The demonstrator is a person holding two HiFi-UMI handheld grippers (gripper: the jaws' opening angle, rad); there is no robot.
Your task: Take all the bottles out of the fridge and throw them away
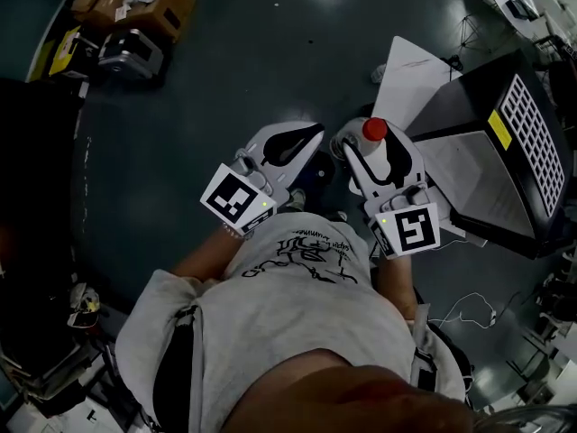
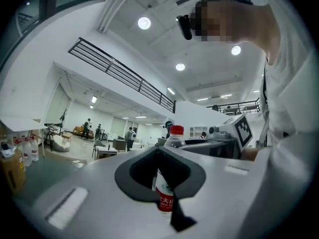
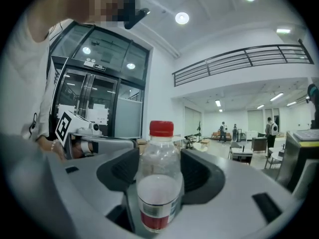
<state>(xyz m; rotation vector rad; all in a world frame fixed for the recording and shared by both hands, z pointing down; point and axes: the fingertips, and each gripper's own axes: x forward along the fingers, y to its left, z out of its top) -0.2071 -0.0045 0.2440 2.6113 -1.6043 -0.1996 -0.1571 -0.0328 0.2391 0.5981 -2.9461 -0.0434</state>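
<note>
Close under the head camera, a grey shirt [image 1: 297,305]; beyond it, over the floor [image 1: 225,61], pinching a red-capped bottle [image 3: 157,183] between the fingers of the right gripper [image 1: 371,144]. Carrying nothing in the left gripper [image 2: 160,151], fingers pressed together at the tips. By the look of it, one bottle out, not yet thrown away (no fridge or bin plainly identifiable). Held lengthwise along the fingers, cap pointing forward, away from the body

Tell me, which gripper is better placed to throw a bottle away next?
Right. The right gripper is shut on the red-capped bottle; the left gripper is shut with nothing between its jaws.
</note>
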